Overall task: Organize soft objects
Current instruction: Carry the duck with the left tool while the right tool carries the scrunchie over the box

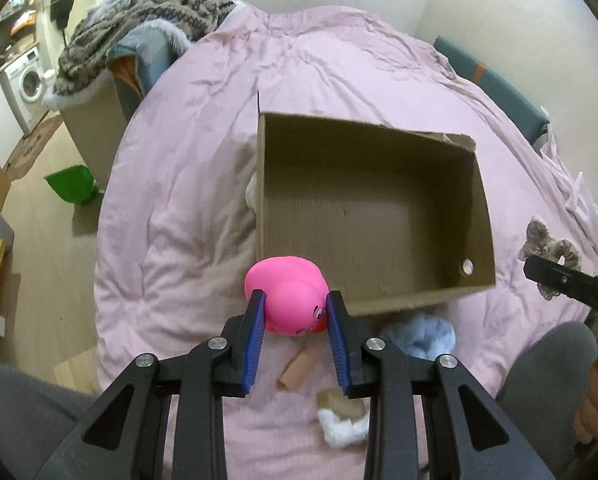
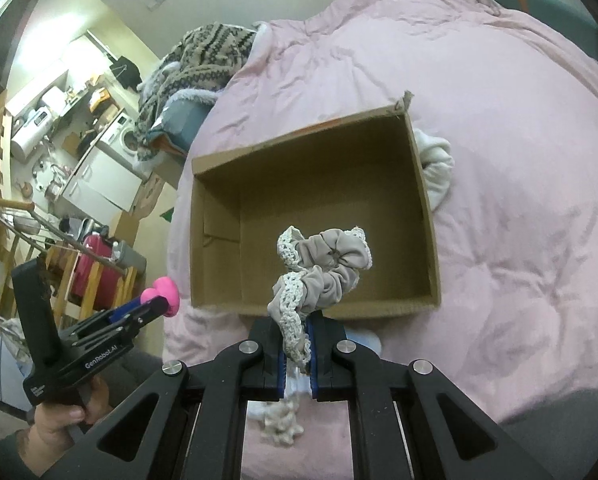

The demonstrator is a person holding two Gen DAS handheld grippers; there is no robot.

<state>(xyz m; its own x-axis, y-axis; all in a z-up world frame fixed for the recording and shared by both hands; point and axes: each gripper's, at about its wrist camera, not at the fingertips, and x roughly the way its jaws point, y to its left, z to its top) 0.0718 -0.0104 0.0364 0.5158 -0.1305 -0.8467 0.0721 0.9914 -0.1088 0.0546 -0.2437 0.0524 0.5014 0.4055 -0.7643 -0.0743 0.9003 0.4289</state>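
Observation:
An open, empty cardboard box (image 1: 379, 216) lies on a pink duvet (image 1: 187, 184); it also shows in the right wrist view (image 2: 323, 184). My left gripper (image 1: 295, 304) is shut on a pink rubber duck (image 1: 291, 292), held just short of the box's near left corner; the duck also shows in the right wrist view (image 2: 165, 292). My right gripper (image 2: 297, 332) is shut on a grey scrunchie with white lace trim (image 2: 323, 264), held above the box's near wall. The scrunchie also shows in the left wrist view (image 1: 547, 244).
A light blue fluffy item (image 1: 423, 336), a beige piece (image 1: 297, 372) and a white fluffy item (image 1: 343, 428) lie on the duvet near me. A white cloth (image 2: 435, 160) lies against the box's side. A patterned knit pile (image 1: 139, 20) sits at the bed's far left.

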